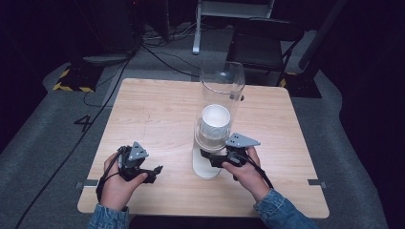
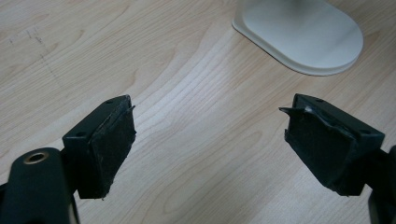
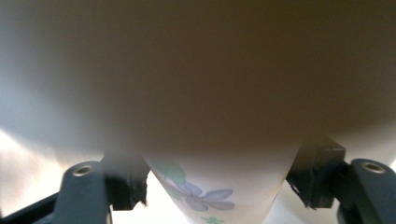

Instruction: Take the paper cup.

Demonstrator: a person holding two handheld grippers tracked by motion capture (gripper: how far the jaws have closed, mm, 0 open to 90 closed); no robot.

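Left claw [image 1: 154, 171] resting low over the bare tabletop [image 1: 157, 109], jaws spread wide with nothing between them; pads [image 2: 112, 144] clear of the wood in the left gripper view. Parked there, probably, to stay out of the way while the other hand works.

Near the middle, a tall clear dispenser tube [image 1: 222, 90] upright on a white oval base [image 1: 206, 164], with a stack of paper cups [image 1: 214, 125] inside, feeding downward so the bottom one can be drawn out below.

Further right, right claw [image 1: 213, 159] at the foot of the tube, clamped on the lowest cup [image 3: 219, 186], a white one printed with flowers, jaws pressing its sides from either hand. Held low on the cup, likely to pull it free of the stack.
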